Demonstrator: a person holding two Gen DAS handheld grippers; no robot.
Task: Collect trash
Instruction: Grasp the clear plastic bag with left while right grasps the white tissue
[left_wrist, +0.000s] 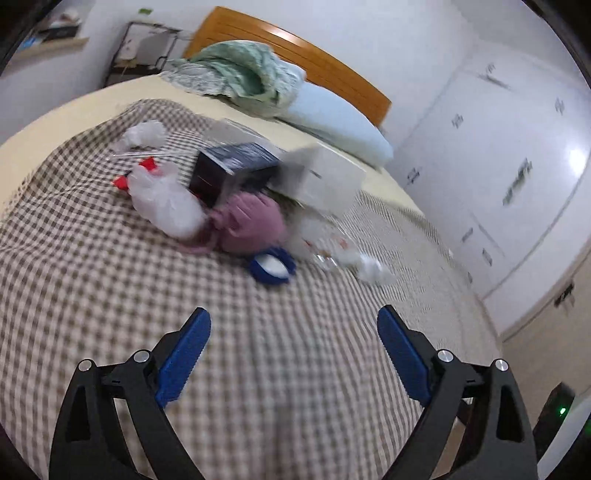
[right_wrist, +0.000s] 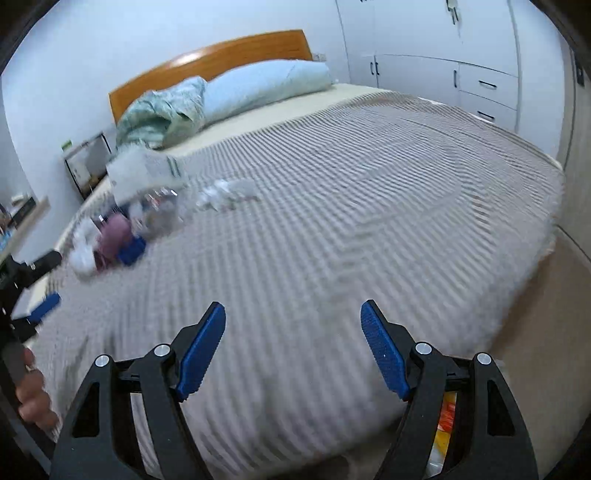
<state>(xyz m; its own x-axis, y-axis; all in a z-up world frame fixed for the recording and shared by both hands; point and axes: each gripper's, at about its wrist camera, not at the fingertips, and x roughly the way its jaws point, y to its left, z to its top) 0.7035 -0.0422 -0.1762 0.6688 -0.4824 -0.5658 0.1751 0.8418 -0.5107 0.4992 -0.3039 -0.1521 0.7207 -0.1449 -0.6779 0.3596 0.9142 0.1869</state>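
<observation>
Hovering over checkered bedspread (left_wrist: 92, 280), left gripper (left_wrist: 293, 332) spread wide, nothing between jaws; right gripper (right_wrist: 293, 325) also released, empty, above same bedspread; trash heap sits mid-bed ahead of left gripper, well apart from both: white plastic bag (left_wrist: 162, 199), purple cloth lump (left_wrist: 251, 221) touching it, black box (left_wrist: 232, 170) and white box (left_wrist: 325, 177) behind, blue lid (left_wrist: 273, 266) in front, crumpled tissue (left_wrist: 373, 269) to right; pillow (right_wrist: 266, 86) and green quilt (right_wrist: 162, 114) at headboard (right_wrist: 207, 55); frames motion-blurred.

Trash pile (left_wrist: 236, 199) is lying on the bed (left_wrist: 110, 295), boxes (left_wrist: 280, 173) behind the bags (left_wrist: 166, 203); pillow (left_wrist: 332, 125) and bedding (left_wrist: 240, 70) are sitting behind, against the headboard (left_wrist: 295, 48); cabinets (left_wrist: 498, 166) are standing right.
</observation>
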